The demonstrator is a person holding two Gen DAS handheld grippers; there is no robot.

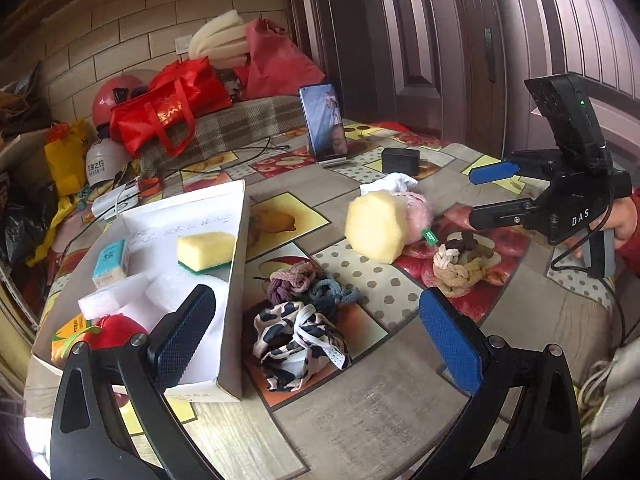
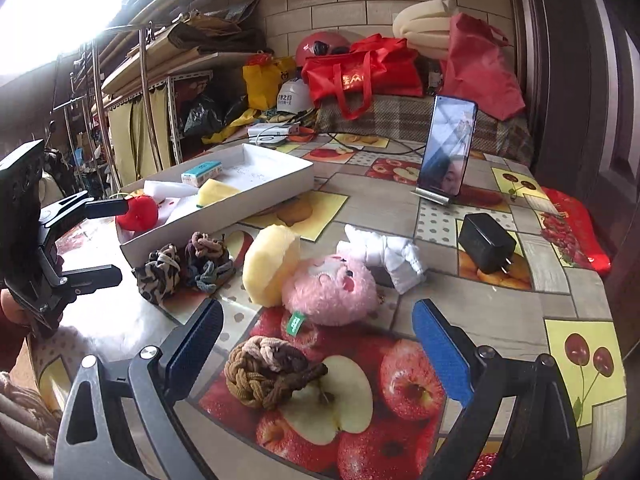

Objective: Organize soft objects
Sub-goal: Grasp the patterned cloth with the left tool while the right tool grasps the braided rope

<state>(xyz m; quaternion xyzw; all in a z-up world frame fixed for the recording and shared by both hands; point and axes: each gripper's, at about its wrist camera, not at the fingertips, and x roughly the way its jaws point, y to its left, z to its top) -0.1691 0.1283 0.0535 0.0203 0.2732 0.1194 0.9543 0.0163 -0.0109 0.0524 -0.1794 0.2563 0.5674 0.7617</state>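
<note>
Left gripper [image 1: 316,336] hangs over the fruit-print tablecloth [image 1: 360,412], jaws spread wide, nothing between them. Under the gap: black-and-white cow-print fabric scrunchie [image 1: 298,346], with a purple-and-grey-blue knotted scrunchie pair [image 1: 308,286] just behind it, touching.

Right gripper [image 2: 318,344] also has its jaws wide apart and empty, with the brown-and-beige braided knot scrunchie [image 2: 268,372] on the cloth between the fingers, closer to the left one.

Just past that: pink fluffy plush toy [image 2: 332,288] with a green tag, leaning against a pale yellow round sponge puff [image 2: 268,264]. White crumpled cloth [image 2: 392,258] is touching the plush on its far side.

Shallow white cardboard box [image 1: 234,280] sits left of the loose items. Inside it: yellow rectangular sponge with green scouring base [image 1: 206,250], teal-and-white tissue pack [image 1: 110,264], white foam blocks [image 1: 116,296], red plush apple [image 1: 114,330], orange packet [image 1: 68,334].

Further back on the table: black plug charger [image 2: 486,244] and a phone on a stand [image 2: 446,148], well apart from the soft items.
</note>
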